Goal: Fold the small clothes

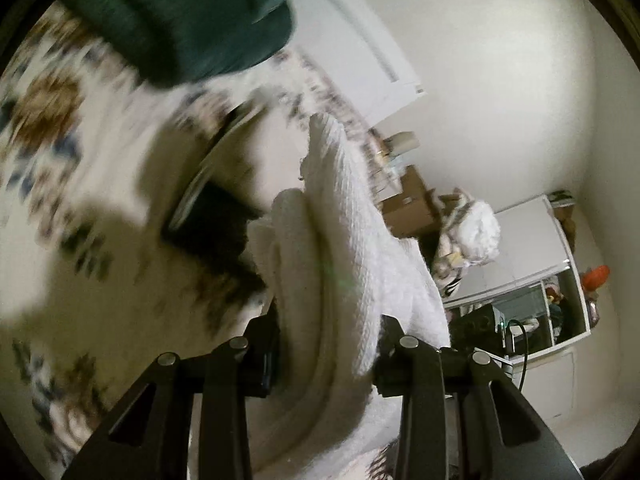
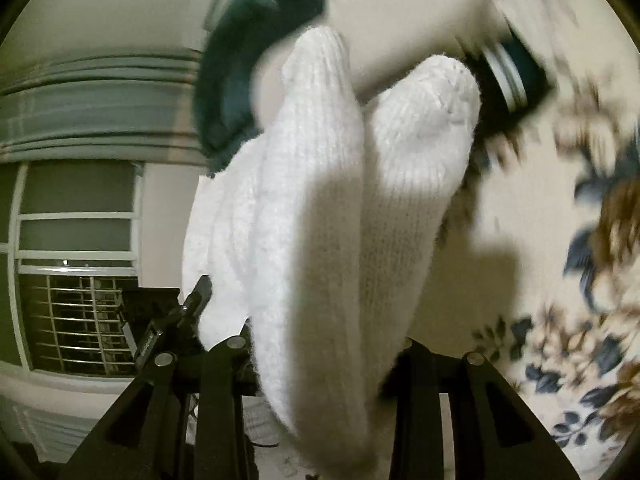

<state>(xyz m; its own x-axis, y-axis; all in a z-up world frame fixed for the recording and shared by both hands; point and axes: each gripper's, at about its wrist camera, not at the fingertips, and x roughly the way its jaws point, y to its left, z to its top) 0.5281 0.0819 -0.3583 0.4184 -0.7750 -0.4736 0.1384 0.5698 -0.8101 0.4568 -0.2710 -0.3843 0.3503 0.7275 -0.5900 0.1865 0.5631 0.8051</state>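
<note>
- A white knitted sock is the thing in work; in the right wrist view it fills the middle, doubled so that two rounded ends point toward 12 o'clock.
- The right hand-held gripper is clenched on the sock's lower part, with the cloth bunched between its black fingers.
- In the left wrist view the same white sock runs from the jaws toward 12 o'clock, with a rolled fold at its 9 o'clock side.
- The left hand-held gripper is likewise clamped on the sock.
- Behind the sock lies a flowered bedsheet, blurred, with a dark green garment at about 11 o'clock.
- A dark piece with pale stripes lies at 1 o'clock of the sock.
- A window with bars stands at 9 o'clock.
- A white shelf unit is at 3 o'clock.
</note>
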